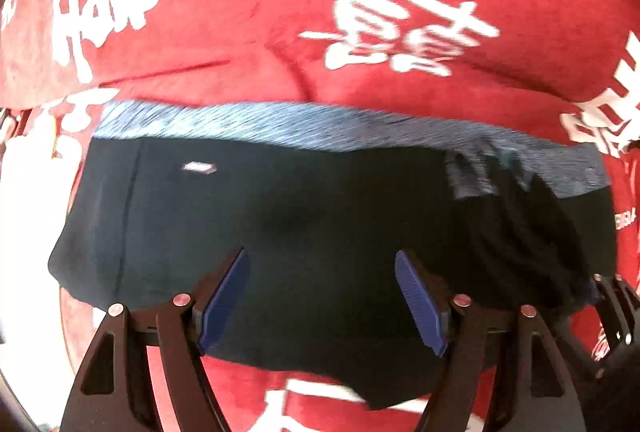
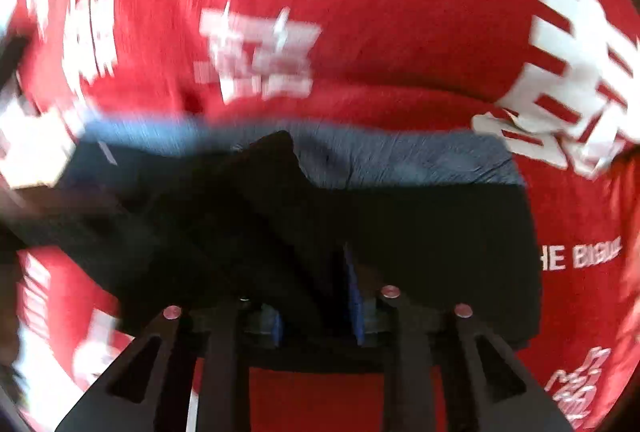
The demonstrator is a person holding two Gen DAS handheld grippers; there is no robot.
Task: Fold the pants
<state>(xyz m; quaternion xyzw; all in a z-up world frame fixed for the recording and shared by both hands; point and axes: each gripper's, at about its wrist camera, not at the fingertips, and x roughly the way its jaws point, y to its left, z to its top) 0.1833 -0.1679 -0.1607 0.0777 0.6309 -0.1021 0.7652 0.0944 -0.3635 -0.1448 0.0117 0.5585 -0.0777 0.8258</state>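
Black pants (image 1: pixel 300 216) with a blue-grey waistband (image 1: pixel 280 120) lie folded on a red cloth with white characters. My left gripper (image 1: pixel 322 296) is open, its blue pads hovering over the near part of the pants with nothing between them. In the right wrist view the pants (image 2: pixel 420 232) fill the middle, and a raised black fold (image 2: pixel 256 192) runs up from my right gripper (image 2: pixel 316 308). Its blue pads stand close together with black cloth between them. The right gripper also shows at the right edge of the left wrist view (image 1: pixel 612 296).
The red cloth (image 1: pixel 240 12) with large white characters covers the whole surface around the pants. It also fills the right wrist view (image 2: pixel 380 32), which is motion-blurred. A bright white patch (image 1: pixel 28 212) lies at the left.
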